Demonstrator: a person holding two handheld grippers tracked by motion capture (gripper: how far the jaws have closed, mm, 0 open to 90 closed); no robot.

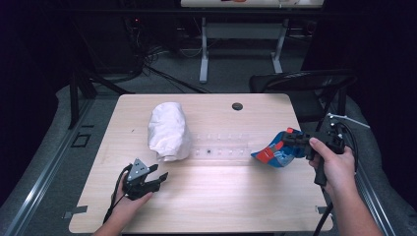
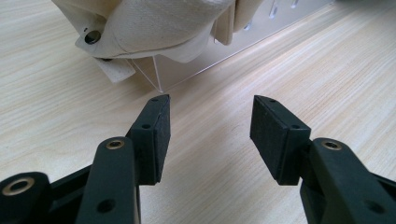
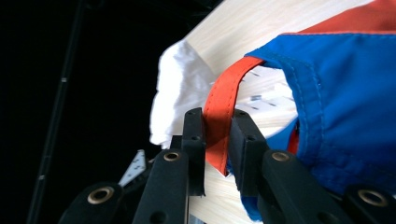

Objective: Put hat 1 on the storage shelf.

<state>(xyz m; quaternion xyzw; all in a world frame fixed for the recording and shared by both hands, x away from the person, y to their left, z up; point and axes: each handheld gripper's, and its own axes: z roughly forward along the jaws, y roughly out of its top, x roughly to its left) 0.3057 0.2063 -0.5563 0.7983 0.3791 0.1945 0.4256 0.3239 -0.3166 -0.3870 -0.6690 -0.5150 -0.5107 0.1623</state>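
Observation:
A blue and red fabric item (image 1: 273, 153) hangs just above the table's right side, its red strap (image 3: 219, 121) pinched between the jaws of my right gripper (image 1: 290, 140). In the right gripper view the blue cloth (image 3: 345, 93) drapes to the right of that gripper (image 3: 217, 114). A white fabric bundle (image 1: 169, 130) sits on the left end of a clear acrylic rack (image 1: 221, 145). My left gripper (image 1: 160, 174) rests low on the table in front of it, open. In the left gripper view its gap (image 2: 210, 100) is empty, with the white fabric (image 2: 154, 23) and the rack's corner (image 2: 187, 70) just beyond.
The wooden table (image 1: 221, 196) has a dark cable hole (image 1: 237, 106) near its far edge. A black chair (image 1: 305, 86) stands behind the far right corner. Another desk's white legs (image 1: 204, 49) and cables lie on the floor farther back.

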